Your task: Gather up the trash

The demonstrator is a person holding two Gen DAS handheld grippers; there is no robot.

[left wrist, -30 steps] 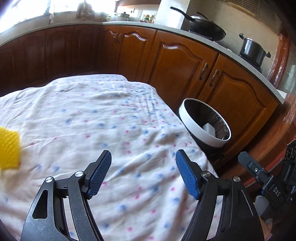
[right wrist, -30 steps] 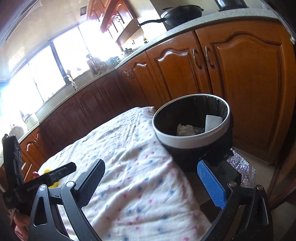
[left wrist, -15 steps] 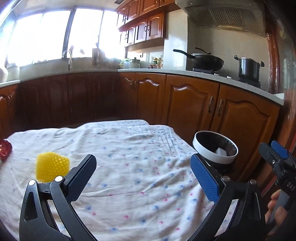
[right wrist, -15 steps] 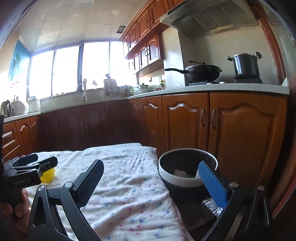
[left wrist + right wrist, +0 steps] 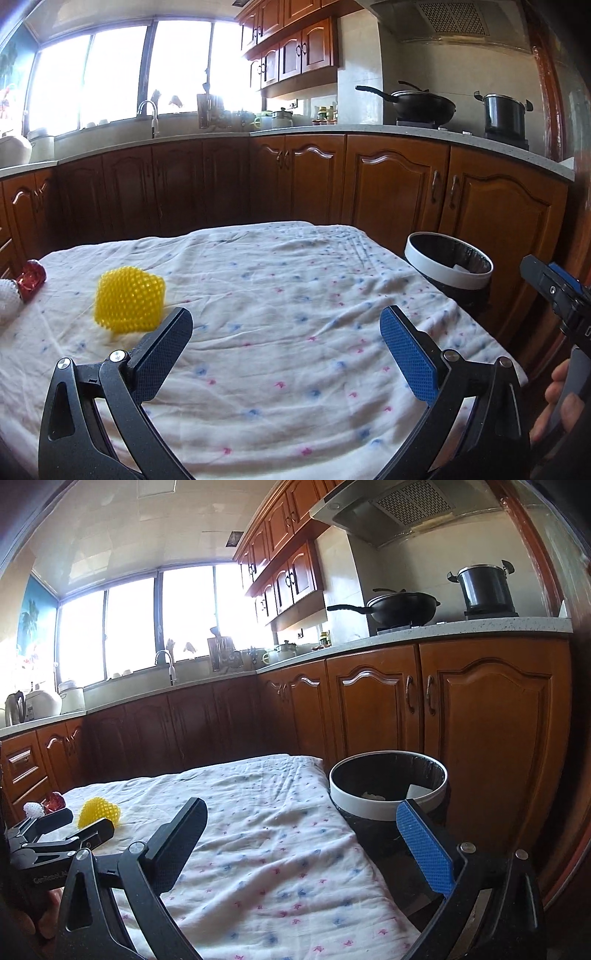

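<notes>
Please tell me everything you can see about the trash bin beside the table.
The trash bin is round, with a dark body, a black liner and a broad white rim. It stands upright and open beside the cloth-covered table's right edge, before the wooden cabinets. Inside lie a crumpled white paper and a flat white piece. Neither gripper touches it.

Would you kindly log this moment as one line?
left tool: open, empty | right tool: open, empty | yellow spiky ball: on cloth | bin: holds trash
</notes>
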